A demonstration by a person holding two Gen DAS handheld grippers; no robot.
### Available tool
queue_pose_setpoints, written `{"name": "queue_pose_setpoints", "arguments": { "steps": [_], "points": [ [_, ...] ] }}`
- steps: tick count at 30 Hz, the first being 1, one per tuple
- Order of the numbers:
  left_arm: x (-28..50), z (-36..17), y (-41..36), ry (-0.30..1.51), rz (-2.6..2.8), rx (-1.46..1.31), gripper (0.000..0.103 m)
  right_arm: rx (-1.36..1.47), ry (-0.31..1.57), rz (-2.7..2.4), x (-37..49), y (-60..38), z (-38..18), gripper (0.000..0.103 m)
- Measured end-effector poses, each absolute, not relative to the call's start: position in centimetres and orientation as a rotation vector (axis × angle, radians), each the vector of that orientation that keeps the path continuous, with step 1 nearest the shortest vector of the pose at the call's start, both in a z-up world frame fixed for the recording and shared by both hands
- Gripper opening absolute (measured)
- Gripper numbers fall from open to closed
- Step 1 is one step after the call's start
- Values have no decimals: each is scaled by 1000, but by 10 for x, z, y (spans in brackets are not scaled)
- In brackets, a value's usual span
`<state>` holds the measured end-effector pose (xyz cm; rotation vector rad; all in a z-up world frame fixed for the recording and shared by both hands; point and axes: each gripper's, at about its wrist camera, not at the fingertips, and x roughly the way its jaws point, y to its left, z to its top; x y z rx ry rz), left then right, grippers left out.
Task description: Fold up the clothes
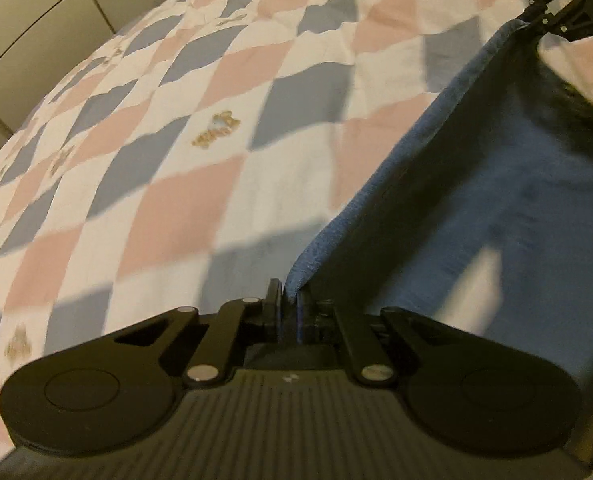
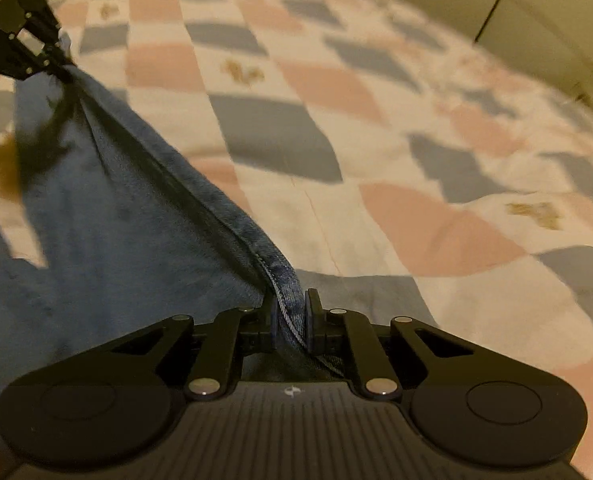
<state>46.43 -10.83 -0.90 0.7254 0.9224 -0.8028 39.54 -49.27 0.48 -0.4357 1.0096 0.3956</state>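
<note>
A blue garment (image 1: 476, 200) hangs stretched between my two grippers above the bed. My left gripper (image 1: 289, 304) is shut on one end of its upper edge. My right gripper (image 2: 292, 312) is shut on the other end, on a stitched hem. In the left wrist view the right gripper (image 1: 534, 16) shows at the top right, pinching the cloth. In the right wrist view the left gripper (image 2: 62, 66) shows at the top left, pinching the same garment (image 2: 116, 208). The lower part of the garment is hidden below the frames.
A quilt (image 1: 176, 140) with pink, blue-grey and white diamonds and small gold motifs covers the bed, also in the right wrist view (image 2: 376, 120). Pale cupboard doors (image 1: 36, 8) stand behind the bed, also at the right wrist view's top right (image 2: 556, 8).
</note>
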Motion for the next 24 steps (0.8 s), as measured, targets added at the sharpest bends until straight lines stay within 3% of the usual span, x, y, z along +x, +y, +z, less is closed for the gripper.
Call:
{"name": "queue_pose_setpoints", "arguments": {
  "steps": [5, 9, 11, 13, 14, 15, 16, 24],
  "points": [
    [348, -14, -85, 1118, -737, 605, 5, -377, 1027, 382, 274, -468, 28, 12],
    [281, -66, -79, 1313, -618, 522, 9, -302, 1205, 343, 199, -451, -13, 14],
    [267, -84, -79, 1375, -572, 486, 16, -277, 1307, 305, 174, -449, -43, 22],
    [261, -86, -71, 1427, -525, 366, 31, -228, 1376, 262, 155, -447, -61, 39],
    [260, -81, -66, 1421, -499, 298, 37, -156, 1369, 230, 149, -454, -58, 43],
    [259, -76, -61, 1414, -473, 231, 43, -76, 1357, 198, 143, -461, -54, 58],
    [259, -72, -56, 1407, -449, 165, 44, 25, 1336, 155, 138, -472, -48, 69],
    [269, -69, -30, 1381, -265, -200, 44, 938, 1065, -303, 78, -594, -56, 66]
  ]
}}
